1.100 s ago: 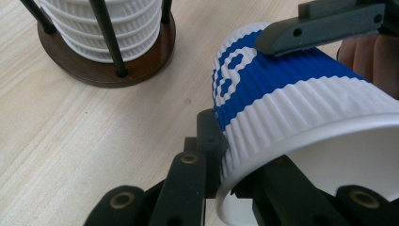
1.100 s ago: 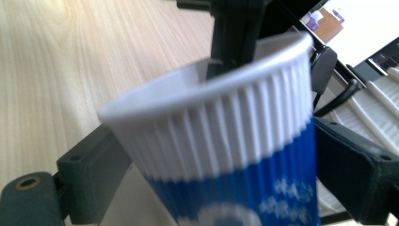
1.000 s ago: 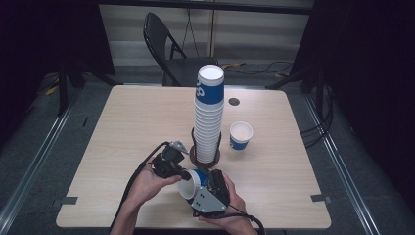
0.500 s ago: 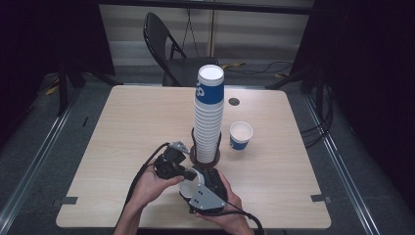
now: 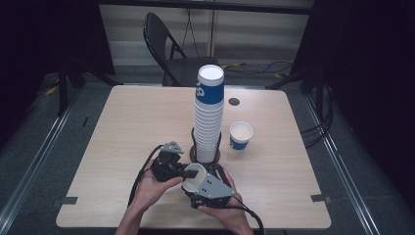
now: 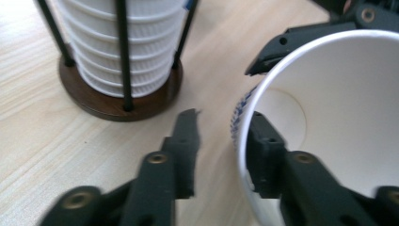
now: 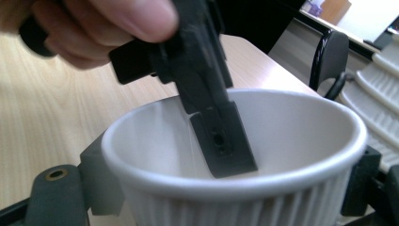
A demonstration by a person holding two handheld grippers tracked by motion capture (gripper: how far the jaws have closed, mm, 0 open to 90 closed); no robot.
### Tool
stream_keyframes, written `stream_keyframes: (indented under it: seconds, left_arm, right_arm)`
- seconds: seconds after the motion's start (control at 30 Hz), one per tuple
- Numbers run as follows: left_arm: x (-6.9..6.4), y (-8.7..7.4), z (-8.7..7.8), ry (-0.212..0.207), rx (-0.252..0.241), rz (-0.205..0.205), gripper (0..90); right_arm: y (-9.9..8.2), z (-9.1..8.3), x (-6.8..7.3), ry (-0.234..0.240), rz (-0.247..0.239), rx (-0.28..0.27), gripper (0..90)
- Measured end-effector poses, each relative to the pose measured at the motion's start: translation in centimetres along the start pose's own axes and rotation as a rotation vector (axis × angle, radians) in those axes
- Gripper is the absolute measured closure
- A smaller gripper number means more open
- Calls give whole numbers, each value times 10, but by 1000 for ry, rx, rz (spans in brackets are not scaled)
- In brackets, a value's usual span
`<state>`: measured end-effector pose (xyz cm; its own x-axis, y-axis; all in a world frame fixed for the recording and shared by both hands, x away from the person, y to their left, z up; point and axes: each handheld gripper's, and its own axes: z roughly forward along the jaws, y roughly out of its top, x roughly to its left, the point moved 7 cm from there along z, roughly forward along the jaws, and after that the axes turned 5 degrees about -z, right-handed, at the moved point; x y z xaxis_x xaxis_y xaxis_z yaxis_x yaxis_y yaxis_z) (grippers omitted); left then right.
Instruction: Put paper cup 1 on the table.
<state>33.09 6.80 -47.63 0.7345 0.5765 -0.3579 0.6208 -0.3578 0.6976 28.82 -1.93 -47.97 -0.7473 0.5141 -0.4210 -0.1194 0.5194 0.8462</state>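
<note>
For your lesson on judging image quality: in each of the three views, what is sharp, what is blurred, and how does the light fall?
High view: the table is evenly lit and sharp, its surroundings dark. Left gripper view: the cup stack is fairly sharp, the near jaws soft. Right gripper view: the paper cup rim is clear, the hand close and blurred.

One desk [image 5: 122,127] fills the middle of the high view. Two claws sit at lower centre, the left claw [image 5: 182,171] and the right claw [image 5: 198,182], sharing one paper cup [image 5: 195,176]. One tall stack of paper cups [image 5: 209,112] stands in one wire holder [image 5: 194,147] at centre, one loose cup [image 5: 241,135] just right of it. One folding chair [image 5: 166,54] stands at the top.
</note>
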Motion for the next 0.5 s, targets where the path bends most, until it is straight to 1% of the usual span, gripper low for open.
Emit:
stream_keyframes:
  seconds: [0.03, 0.07, 0.1, 0.13, 0.17, 0.2, 0.23, 0.27, 0.3, 0.33, 0.37, 0.4, 0.43, 0.47, 0.5]
  left_arm:
    - [0, 0, 0, 0, 0, 0, 627]
    - [1, -1, 0, 3, -23, -12, 627]
    - [3, -2, -1, 1, -56, -15, 518]
    - [3, -2, -1, 1, -56, -15, 495]
    - [4, -2, -4, 5, -91, -6, 471]
    - [4, -2, -4, 5, -91, -6, 444]
    - [3, 0, -8, 4, -136, 13, 423]
    - [3, 0, -8, 4, -136, 13, 407]
    - [2, 1, -12, 0, -179, 17, 389]
    - [2, 1, -12, 0, -179, 17, 375]
    - [2, 2, -14, 1, -215, 15, 368]
    - [2, 2, -14, 1, -215, 15, 358]
    - [3, 2, -17, -5, -247, 10, 355]
    - [3, 2, -17, -5, -247, 10, 348]
    - [5, 2, -19, 2, -276, -2, 336]
  right_arm:
    - [0, 0, 0, 0, 0, 0, 180]
    - [-1, 0, -1, -2, 5, 3, 180]
    - [-4, 0, -3, -13, 29, 9, 180]
    - [-4, 0, -3, -13, 29, 9, 180]
    - [-7, -1, -6, -26, 41, 15, 180]
    - [-7, -1, -6, -26, 41, 15, 180]
    - [-8, -2, -8, -26, 70, 10, 180]
    - [-8, -2, -8, -26, 70, 10, 180]
    - [-11, -4, -11, -35, 85, 14, 180]
    - [-11, -4, -11, -35, 85, 14, 180]
    - [-13, -6, -13, -41, 101, 15, 180]
    - [-13, -6, -13, -41, 101, 15, 180]
    - [-16, -7, -17, -50, 114, 19, 180]
    - [-16, -7, -17, -50, 114, 19, 180]
    - [-19, -9, -20, -55, 140, 21, 179]
